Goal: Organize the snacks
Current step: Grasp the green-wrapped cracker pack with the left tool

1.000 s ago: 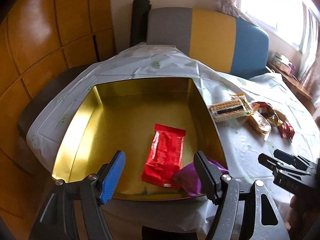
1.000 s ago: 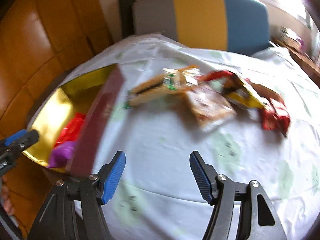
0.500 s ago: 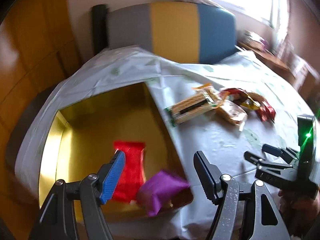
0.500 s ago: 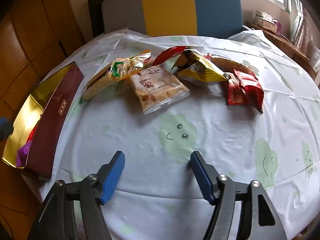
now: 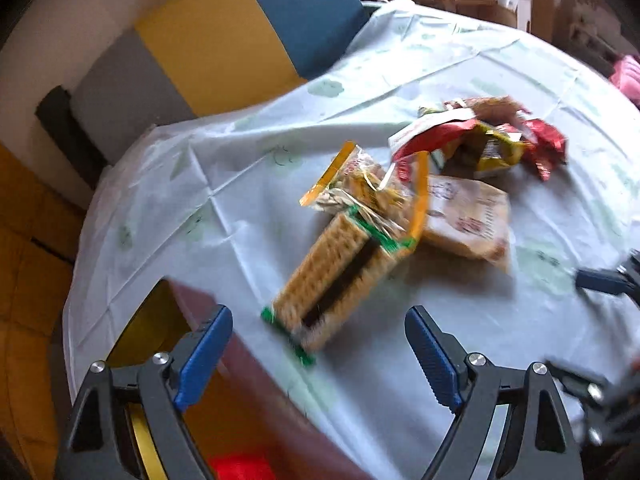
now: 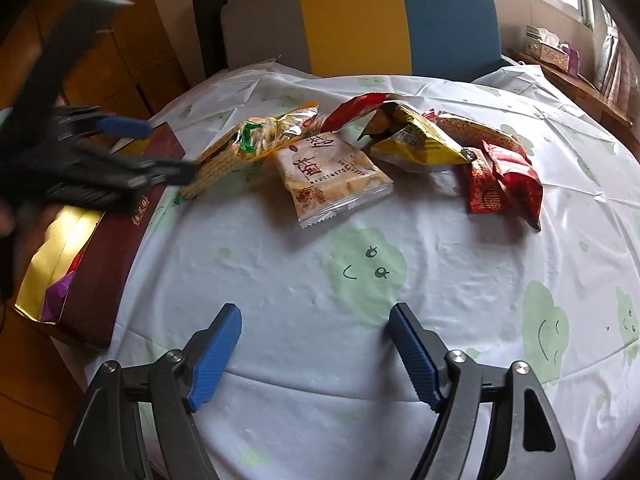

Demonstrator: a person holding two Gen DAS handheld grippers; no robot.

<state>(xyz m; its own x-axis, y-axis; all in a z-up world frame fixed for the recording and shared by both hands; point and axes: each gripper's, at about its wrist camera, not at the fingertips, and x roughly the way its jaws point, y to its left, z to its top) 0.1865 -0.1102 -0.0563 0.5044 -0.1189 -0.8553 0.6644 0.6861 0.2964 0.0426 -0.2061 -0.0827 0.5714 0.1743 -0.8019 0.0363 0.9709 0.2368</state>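
Since one second ago, the left gripper point(image 5: 318, 342) is no longer looking into the gold-lined box point(image 6: 96, 248); it is now hanging over the table's edge just beside the box and facing the long wafer pack point(image 5: 336, 280). Its jaws have just been opening and are now standing wide apart with nothing between them; the wafer pack is lying ahead of the tips, not touched. The right gripper point(image 6: 314, 344) has shifted only a little and is now hovering over a bare part of the white tablecloth point(image 6: 280, 280), near a green smiling cloud print. Its jaws have also just been opening, and nothing is between them.

The snacks are lying in a loose group on the far half of the table. Next to the wafer pack, a clear bag with orange trim point(image 6: 280, 132) is resting partly on it. A pale cracker packet point(image 6: 332, 176) is lying in the middle, a yellow bag point(image 6: 416, 144) behind it, and two small red packets point(image 6: 504, 184) are on the right of the group. Inside the box, at the left edge of the table, a red packet point(image 5: 236, 468) and a purple packet point(image 6: 56, 300) are already lying. A chair with grey, yellow and blue panels point(image 6: 360, 20) is standing behind the table.
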